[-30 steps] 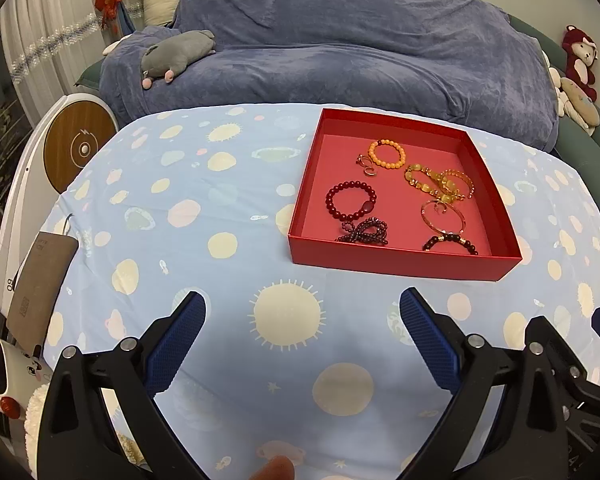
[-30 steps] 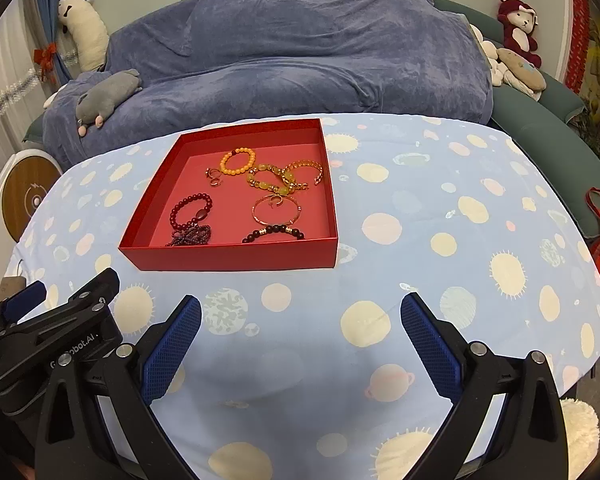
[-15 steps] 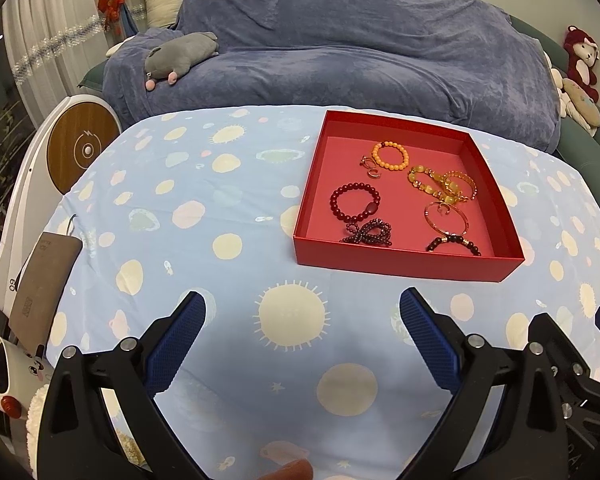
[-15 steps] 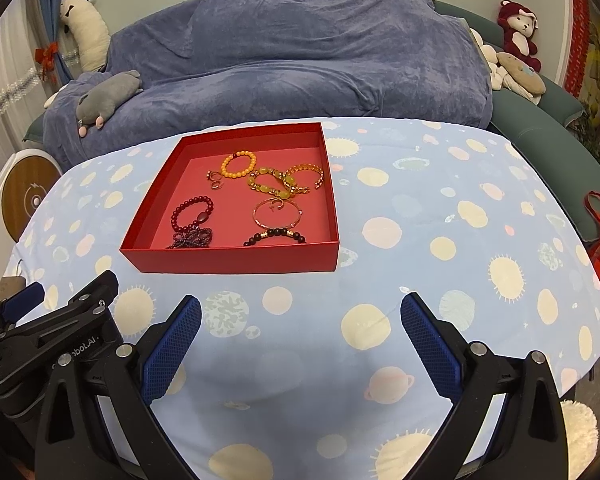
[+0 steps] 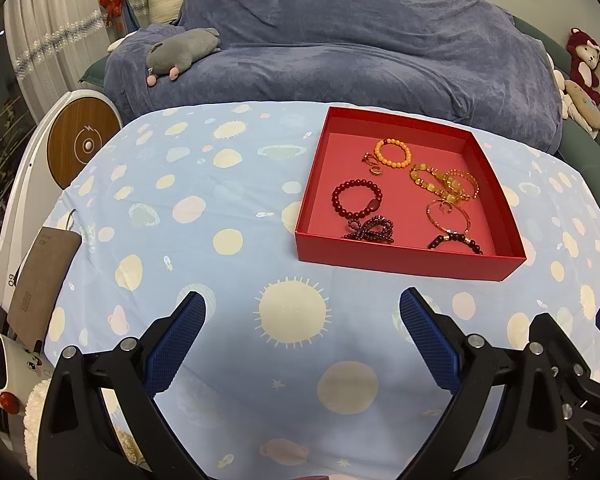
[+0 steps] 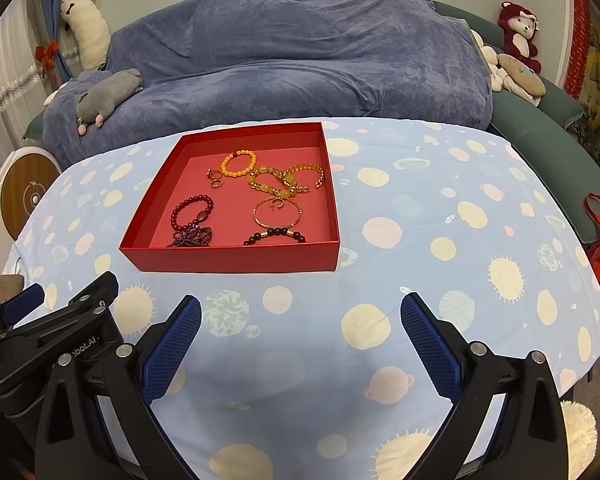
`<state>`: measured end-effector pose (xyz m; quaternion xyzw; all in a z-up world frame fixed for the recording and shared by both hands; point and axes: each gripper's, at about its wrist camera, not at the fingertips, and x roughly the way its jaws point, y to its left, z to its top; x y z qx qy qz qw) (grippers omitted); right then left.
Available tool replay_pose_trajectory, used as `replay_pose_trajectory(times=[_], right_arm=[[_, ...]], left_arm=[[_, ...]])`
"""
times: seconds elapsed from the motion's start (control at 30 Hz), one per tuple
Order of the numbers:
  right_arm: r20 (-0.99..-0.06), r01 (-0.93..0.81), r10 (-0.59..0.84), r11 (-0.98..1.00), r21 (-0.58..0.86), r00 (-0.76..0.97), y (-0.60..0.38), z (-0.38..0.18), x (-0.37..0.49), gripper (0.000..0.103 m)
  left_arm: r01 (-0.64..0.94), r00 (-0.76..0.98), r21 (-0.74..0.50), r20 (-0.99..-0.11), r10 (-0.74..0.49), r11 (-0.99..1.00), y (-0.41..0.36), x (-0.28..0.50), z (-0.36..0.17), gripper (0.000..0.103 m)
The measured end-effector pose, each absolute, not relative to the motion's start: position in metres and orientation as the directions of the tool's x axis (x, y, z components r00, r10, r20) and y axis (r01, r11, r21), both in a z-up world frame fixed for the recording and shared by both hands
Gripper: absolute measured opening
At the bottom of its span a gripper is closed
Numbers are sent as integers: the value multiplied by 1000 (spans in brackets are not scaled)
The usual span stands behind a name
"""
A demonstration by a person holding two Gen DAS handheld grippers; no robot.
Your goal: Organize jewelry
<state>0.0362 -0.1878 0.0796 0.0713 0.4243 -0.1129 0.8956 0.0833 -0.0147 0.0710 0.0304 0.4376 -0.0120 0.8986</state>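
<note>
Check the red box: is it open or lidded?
Open. The red box has no lid on it; the orange bead bracelet and dark red bracelet lie exposed on its floor.

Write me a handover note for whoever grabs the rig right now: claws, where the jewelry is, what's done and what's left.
Left claw: open, empty, above the tablecloth short of the red box.
Right claw: open, empty, also short of the box.
Jewelry: all in the red box: orange bead bracelet, dark red bracelet, purple beads, amber pieces, thin bangle, black bead bracelet.
Done: nothing grasped.
Left: pick and arrange the pieces.
</note>
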Motion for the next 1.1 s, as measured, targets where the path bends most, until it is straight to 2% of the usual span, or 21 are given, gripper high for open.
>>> replay_pose_trajectory(times=[1.1], right_arm=[[-778, 262, -146, 965, 26, 611, -187, 79, 36, 96]], left_arm=[[49, 617, 51, -787, 10, 998, -15, 84, 69, 92]])
